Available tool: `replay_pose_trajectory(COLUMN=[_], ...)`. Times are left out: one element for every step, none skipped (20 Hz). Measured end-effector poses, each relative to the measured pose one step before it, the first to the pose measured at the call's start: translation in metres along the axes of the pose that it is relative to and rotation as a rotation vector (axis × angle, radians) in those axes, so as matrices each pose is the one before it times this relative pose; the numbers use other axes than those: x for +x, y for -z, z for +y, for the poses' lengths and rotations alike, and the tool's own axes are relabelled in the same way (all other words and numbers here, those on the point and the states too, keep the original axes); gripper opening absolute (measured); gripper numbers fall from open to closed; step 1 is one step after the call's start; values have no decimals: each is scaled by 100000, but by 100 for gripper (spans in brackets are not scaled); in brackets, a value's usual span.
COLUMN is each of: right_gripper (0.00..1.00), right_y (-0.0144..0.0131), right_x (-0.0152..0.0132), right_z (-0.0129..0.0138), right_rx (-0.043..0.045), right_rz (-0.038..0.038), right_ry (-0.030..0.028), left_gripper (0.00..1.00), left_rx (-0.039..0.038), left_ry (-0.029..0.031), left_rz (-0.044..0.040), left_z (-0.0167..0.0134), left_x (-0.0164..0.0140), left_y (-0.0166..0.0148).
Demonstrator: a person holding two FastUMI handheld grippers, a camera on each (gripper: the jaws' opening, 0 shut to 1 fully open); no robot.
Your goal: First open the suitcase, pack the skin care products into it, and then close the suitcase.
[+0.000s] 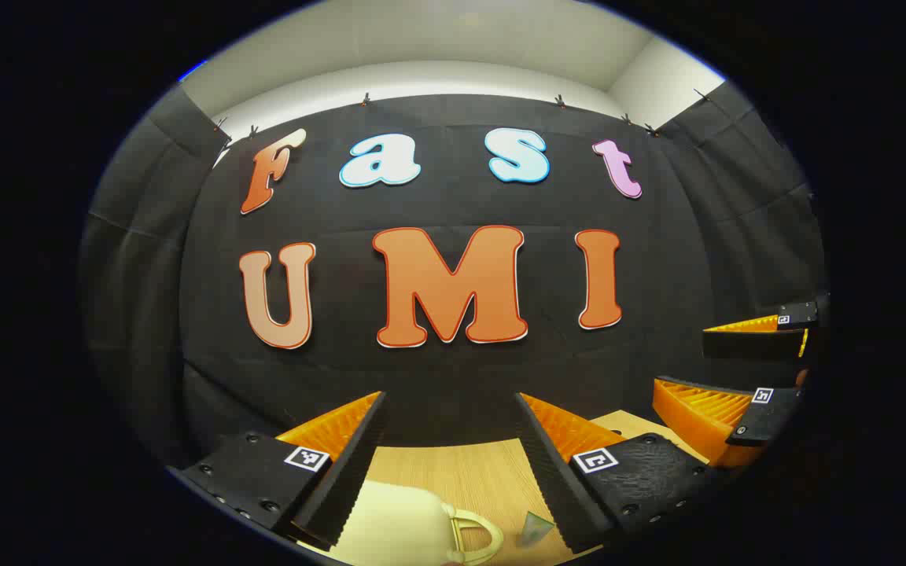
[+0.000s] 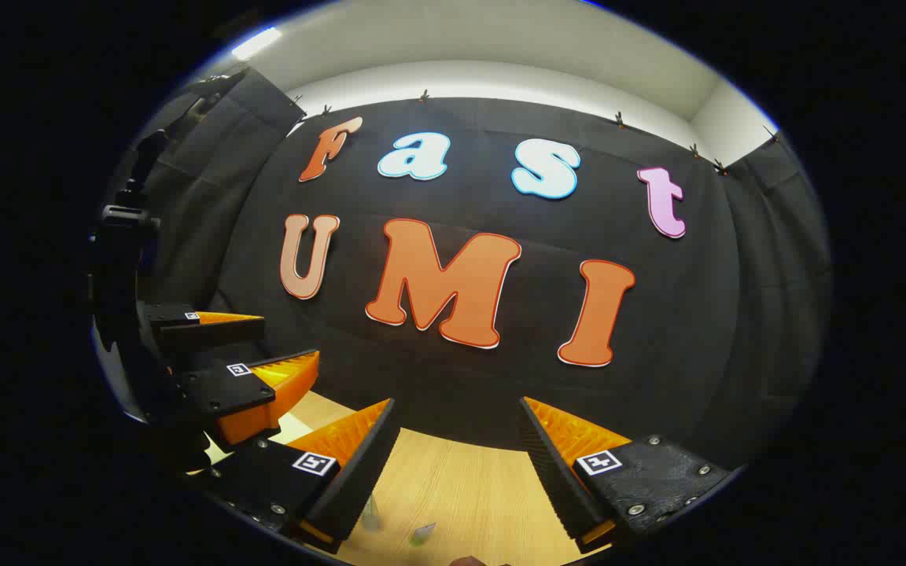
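Both grippers hang spread wide above the table [image 1: 453, 472], the cream suitcase [image 1: 398, 527] lying low between the left gripper's [image 1: 449, 440] fingers, the right gripper [image 2: 457, 444] gripping nothing beside it.

Left gripper [image 1: 450, 464] and right gripper [image 2: 457, 464]: ribbed wedge fingers, screwed mounts, square black-and-white marker tags

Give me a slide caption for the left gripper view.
Left gripper open above the wooden table, a cream suitcase with handle just below, right gripper alongside.
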State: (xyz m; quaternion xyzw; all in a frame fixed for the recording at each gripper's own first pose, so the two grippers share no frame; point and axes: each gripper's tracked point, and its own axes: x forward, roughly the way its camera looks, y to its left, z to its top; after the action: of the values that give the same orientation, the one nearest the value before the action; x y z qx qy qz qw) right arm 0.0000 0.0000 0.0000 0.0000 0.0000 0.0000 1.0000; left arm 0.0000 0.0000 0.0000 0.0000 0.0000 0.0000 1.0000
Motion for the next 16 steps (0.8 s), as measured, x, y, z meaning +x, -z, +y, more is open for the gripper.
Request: replay_pose_trajectory(right_gripper=[95,95,95,95,95,95,95,95,95,96,96,96,95,95,95,95], right_y=[134,205,141,158,134,97,-3,87,64,17,5,-50,-59,126,43,131], right_x=[41,-33,-13,-89,-47,-103,-79,-5,38,-2,-10,-95,57,84,50,-37], right_z=[-174,-235,-216,-116,-120,66,143,-139,51,-114,-44,-153,-494,-320,-226,-157], right_rx=[779,321,-251,-694,-330,512,914,688,148,-161,-407,-911,-708,-8,573,950], right_rz=[460,623,466,197,274,401,285,312,224,21,-112,-435,-19,78,210,374], right_ry=[427,289,369,197,161,-419,-578,-425,-339,149,-403,177,800,516,429,15], left_gripper=[96,96,96,96,97,99,99,99,99,99,99,99,99,99,99,99], left_rx=[589,624,-716,-1123,-337,204,155,58,526,805,529,-482,-352,-185,4,-108], left_ry=[382,20,250,-140,-610,-394,-203,-212,-33,-207,299,-144,-328,-522,-542,-400], left_rz=[357,378,646,559,-235,192,-14,-30,-90,-29,534,973,488,226,93,-71], left_z=[-167,-72,-136,-69,172,16,-9,-104,-70,-40,-55,-50,75,146,67,61], left_x=[49,13,21,0,-41,-19,-6,-11,-133,3,95,55,-62,-32,86,-20], left_y=[223,82,47,48,-60,-14,111,-104,-30,-73,194,223,218,-39,46,-127])
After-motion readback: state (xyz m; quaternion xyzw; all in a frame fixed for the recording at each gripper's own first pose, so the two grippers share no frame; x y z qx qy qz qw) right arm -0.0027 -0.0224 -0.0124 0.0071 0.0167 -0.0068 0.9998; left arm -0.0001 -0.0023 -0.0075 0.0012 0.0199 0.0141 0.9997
